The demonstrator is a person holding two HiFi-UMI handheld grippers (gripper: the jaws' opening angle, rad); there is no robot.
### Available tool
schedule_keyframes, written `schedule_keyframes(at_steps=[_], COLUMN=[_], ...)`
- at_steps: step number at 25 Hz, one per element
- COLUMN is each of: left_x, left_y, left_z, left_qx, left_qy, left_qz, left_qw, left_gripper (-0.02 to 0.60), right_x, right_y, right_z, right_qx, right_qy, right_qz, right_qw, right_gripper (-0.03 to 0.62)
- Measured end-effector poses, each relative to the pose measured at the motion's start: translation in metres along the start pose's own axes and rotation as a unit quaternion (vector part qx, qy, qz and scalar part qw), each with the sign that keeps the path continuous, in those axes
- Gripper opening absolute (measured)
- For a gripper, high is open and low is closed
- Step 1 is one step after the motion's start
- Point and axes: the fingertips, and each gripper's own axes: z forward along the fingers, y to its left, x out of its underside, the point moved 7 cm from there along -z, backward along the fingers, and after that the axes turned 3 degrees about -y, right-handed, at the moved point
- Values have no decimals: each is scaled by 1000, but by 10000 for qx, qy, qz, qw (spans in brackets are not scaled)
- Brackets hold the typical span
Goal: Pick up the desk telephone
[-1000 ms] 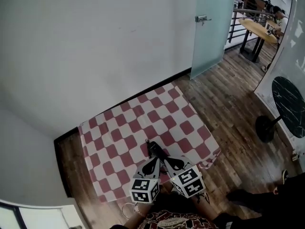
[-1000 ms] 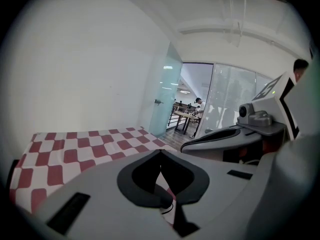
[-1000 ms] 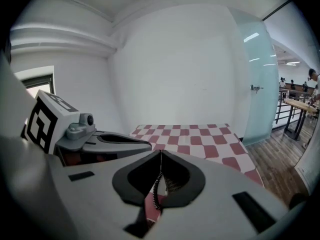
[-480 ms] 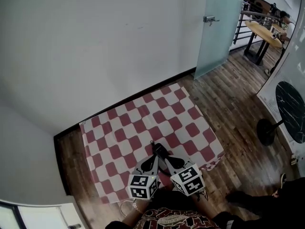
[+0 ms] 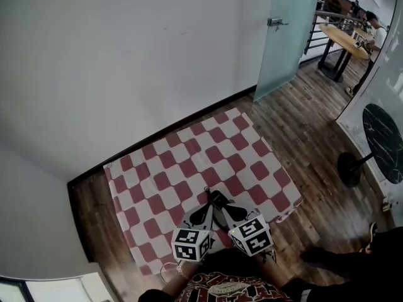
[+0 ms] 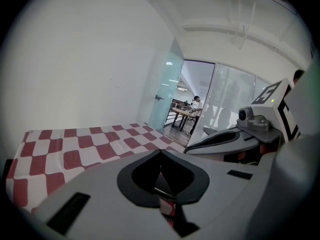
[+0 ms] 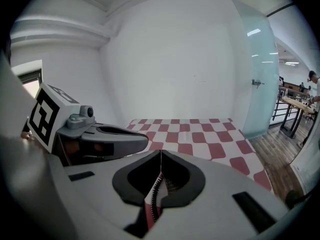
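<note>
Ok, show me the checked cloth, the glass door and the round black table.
checked cloth [image 5: 189, 159], head view, bare middle
glass door [image 5: 284, 43], head view, frosted pane
round black table [image 5: 382, 140], head view, tabletop

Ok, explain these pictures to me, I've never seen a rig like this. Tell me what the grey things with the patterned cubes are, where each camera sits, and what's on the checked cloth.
A person holds a grasping tool in each hand; there is no robot arm. The head view looks down from a camera on the person's head: the left tool and right tool point side by side over a red-and-white checked cloth. The patterned cubes are part of the tools. The other two pictures come from cameras riding on each tool, looking along its jaws. Both pairs of jaws are closed with nothing between them. Nothing lies on the cloth, and no telephone shows in any picture.
</note>
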Motion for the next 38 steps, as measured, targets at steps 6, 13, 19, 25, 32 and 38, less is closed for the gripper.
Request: schedule_keyframes(at_steps=[6, 13, 19, 25, 32, 38], left_x=[11, 21, 22, 29, 35, 48], left_y=[11, 15, 16, 14, 11, 12], left_z=[4, 13, 20, 25, 29, 31], left_qx=[166, 87, -371, -794, -1051, -1172], left_qy=[92, 254, 267, 332, 402, 512], left_qz=[-85, -240, -476, -689, -823, -1096], left_qw=[9998, 9994, 9978, 9939, 9902, 9857], left_gripper=[5, 5, 5, 5, 5, 5], right_x=[11, 20, 19, 22, 29, 35], right_y=[1, -9, -23, -30, -32, -32], right_z=[8, 17, 27, 39, 51, 61], right_qx=[207, 133, -306, -733, -1085, -1232], right_qy=[198, 439, 642, 825, 991, 1118], right_qz=[65, 116, -111, -319, -436, -488], right_qw=[9996, 9989, 9974, 9934, 9882, 9848], right_gripper=[18, 18, 18, 18, 18, 18])
